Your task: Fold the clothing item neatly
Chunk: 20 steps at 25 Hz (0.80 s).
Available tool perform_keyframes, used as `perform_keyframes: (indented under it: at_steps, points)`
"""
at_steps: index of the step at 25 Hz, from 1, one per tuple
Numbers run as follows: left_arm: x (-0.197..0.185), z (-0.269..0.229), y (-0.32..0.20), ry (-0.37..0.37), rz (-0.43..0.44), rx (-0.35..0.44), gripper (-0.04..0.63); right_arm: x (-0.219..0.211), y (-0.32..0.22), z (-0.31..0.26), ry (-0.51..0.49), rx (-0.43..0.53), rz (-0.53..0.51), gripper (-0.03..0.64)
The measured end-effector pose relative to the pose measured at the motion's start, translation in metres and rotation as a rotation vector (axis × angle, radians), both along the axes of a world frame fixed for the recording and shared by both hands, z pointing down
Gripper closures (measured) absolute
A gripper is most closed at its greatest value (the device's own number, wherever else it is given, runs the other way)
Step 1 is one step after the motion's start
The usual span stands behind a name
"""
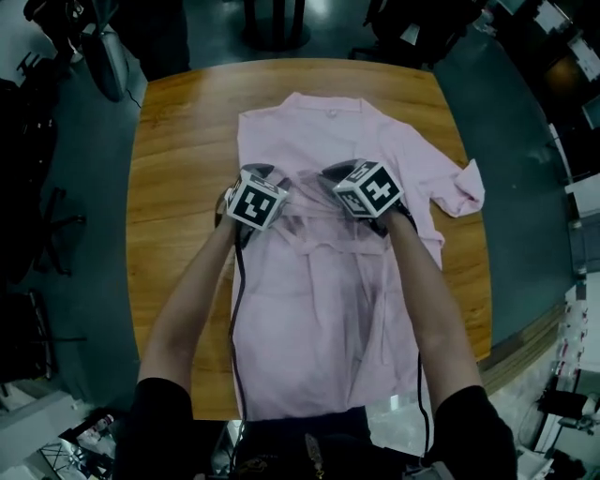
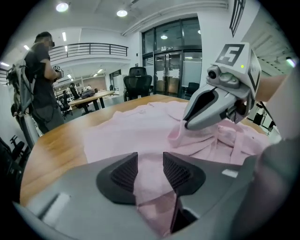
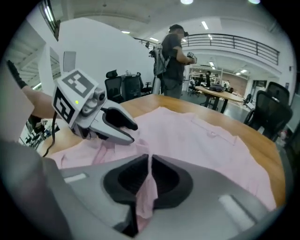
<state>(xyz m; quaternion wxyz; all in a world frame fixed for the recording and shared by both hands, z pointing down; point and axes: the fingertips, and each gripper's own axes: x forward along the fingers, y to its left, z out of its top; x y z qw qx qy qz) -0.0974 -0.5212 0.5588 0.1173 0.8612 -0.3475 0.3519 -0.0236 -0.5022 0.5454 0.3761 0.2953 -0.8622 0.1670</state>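
Only right claw [image 3: 149, 160] tight on shirt [image 3: 201, 136]

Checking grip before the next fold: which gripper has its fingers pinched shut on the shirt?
The right gripper: its fingers pinch a fold of the pink shirt. The left gripper has fingers apart, cloth loose between them.

A rounded wooden surface [image 1: 169, 187] stands on a dark floor [image 1: 84, 206]. Beyond its far side are glass doors [image 2: 176, 65], black office chairs [image 2: 138, 79], a railed balcony [image 2: 89, 47] and ceiling lights [image 2: 62, 7]. A person [image 2: 40, 84] stands at left.
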Motion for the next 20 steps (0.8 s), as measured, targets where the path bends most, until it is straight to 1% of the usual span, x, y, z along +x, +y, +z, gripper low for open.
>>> perform_keyframes:
  at_steps: [4,8,11,14,16,19,20]
  points:
    - [-0.01,0.015,-0.003,-0.004,-0.019,-0.037,0.423,0.028,0.001,-0.017,-0.042,0.033,0.134,0.591]
    - [-0.012,0.019,-0.003,-0.049,-0.002,-0.059,0.436,0.055,0.01,-0.045,-0.048,0.091,0.288,0.591]
    - [-0.014,0.022,-0.003,-0.072,-0.002,-0.063,0.437,0.076,0.025,-0.058,-0.042,0.101,0.394,0.591]
    - [-0.01,0.025,-0.003,-0.076,-0.009,-0.064,0.439,0.11,0.04,-0.058,-0.027,0.081,0.55,0.591]
    - [-0.007,0.024,-0.006,-0.075,-0.006,-0.046,0.439,0.137,0.05,-0.045,-0.009,0.041,0.664,0.589]
    - [-0.005,0.022,-0.007,-0.076,-0.001,-0.029,0.437,0.161,0.059,-0.018,0.001,-0.024,0.747,0.564]
    - [-0.005,0.023,-0.005,-0.075,0.0,-0.031,0.439,0.167,0.061,-0.013,-0.003,-0.03,0.767,0.533]
